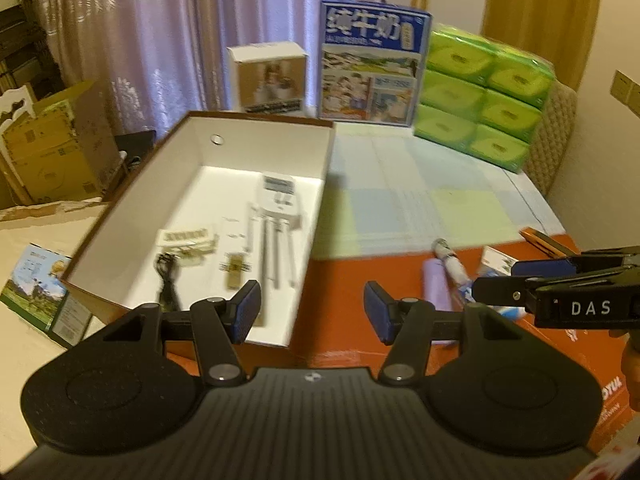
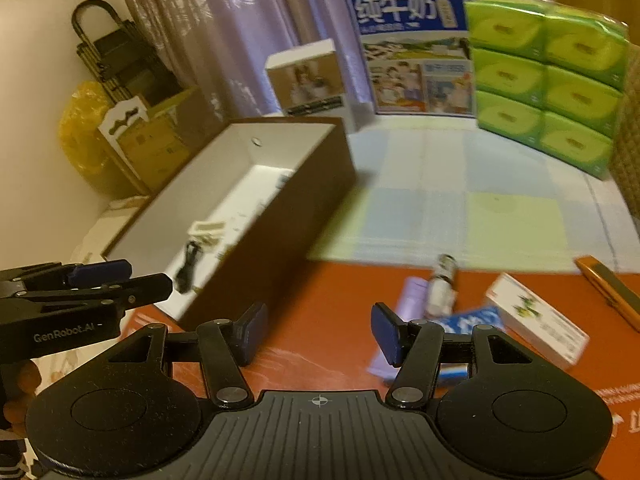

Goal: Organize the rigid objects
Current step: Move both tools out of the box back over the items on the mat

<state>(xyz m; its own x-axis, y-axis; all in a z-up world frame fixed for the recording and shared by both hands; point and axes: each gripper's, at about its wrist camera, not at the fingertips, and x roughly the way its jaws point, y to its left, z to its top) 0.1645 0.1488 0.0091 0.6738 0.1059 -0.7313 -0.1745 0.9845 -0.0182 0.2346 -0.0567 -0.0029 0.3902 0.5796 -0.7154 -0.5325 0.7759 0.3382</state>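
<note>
We see both claws spread, pinching nothing: left gripper point(image 1: 312, 312), right gripper point(image 2: 318, 332). The open box point(image 1: 132, 216) sits at the red mat's point(image 1: 340, 276) far left corner.

Matt cardboard box point(image 1: 256, 136) (white inside), glossy tissue packs point(image 1: 484, 92).

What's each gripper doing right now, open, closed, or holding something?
Left gripper: open, nothing between its fingers.
Right gripper: open, nothing between its fingers.
</note>
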